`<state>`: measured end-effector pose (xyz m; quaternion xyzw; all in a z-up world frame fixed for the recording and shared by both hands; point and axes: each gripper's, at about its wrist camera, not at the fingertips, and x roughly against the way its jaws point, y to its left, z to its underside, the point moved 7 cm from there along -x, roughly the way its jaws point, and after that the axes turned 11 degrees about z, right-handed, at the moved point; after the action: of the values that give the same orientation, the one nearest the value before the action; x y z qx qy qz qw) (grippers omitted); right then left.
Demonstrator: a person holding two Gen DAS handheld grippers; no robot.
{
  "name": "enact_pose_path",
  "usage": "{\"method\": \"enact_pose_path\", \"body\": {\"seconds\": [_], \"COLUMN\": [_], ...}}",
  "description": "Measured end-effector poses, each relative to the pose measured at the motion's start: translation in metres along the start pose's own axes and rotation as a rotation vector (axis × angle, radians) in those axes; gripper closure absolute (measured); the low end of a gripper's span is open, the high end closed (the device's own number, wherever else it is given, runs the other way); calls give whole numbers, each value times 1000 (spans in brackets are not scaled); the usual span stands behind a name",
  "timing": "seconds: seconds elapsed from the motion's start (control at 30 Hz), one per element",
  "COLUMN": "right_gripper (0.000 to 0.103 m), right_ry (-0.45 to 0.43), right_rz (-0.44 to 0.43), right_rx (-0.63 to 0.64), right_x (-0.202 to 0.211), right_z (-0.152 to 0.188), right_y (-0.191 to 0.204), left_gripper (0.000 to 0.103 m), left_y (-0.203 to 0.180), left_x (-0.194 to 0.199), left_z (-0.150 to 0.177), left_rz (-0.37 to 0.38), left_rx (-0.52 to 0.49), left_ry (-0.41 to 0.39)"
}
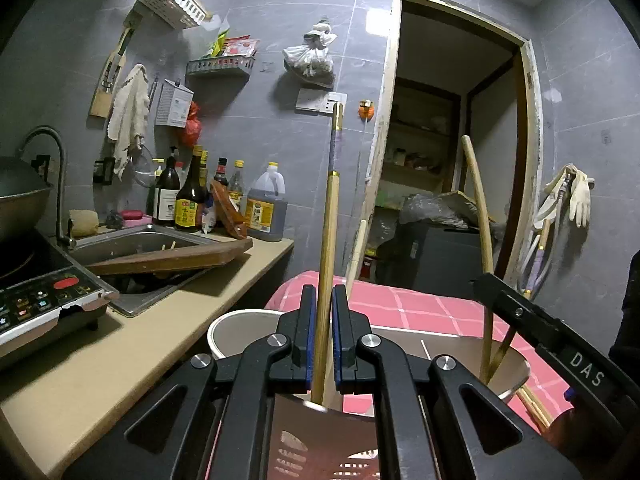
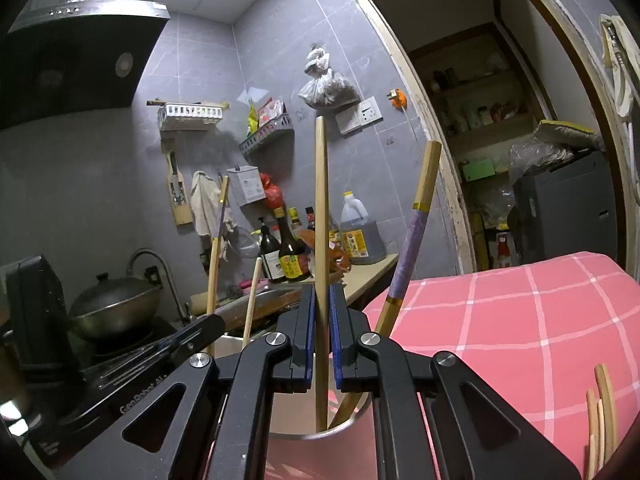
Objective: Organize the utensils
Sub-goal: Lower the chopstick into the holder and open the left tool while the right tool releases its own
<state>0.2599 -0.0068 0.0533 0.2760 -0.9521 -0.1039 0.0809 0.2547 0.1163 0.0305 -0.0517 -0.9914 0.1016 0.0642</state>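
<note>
The left gripper [image 1: 323, 336] is clamping its blue-padded jaws on a slim, round wooden chopstick [image 1: 329, 216] with a purple band and gold rings near its top. It is standing nearly upright, its long axis vertical, its lower end dipping toward a pale holder [image 1: 236, 330] below. The right gripper [image 2: 322, 336] is likewise pinching a plain wooden stick [image 2: 321, 216], also upright, over a metal-rimmed cup [image 2: 340, 430]. Another banded chopstick [image 2: 412, 236] is leaning rightward in that cup. A pink checked cloth [image 2: 520, 320] is lying behind; bottles [image 1: 188, 200] are crowding the beige counter [image 1: 132, 344] beside the steel sink [image 1: 132, 242].
</note>
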Motion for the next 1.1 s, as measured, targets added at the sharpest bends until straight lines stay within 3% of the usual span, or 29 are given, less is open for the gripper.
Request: {"method": "enact_pose_path", "body": {"seconds": [1.1], "right_gripper": [92], "right_ry": [-11], "right_rz": [14], "right_rx": [30], "right_x": [15], "right_z": [-9], "right_y": [3], "left_gripper": [92], "left_y": [2], "left_x": [7], "left_z": [-4], "left_rz": [50], "left_rx": [52], "left_ry": [-7]}}
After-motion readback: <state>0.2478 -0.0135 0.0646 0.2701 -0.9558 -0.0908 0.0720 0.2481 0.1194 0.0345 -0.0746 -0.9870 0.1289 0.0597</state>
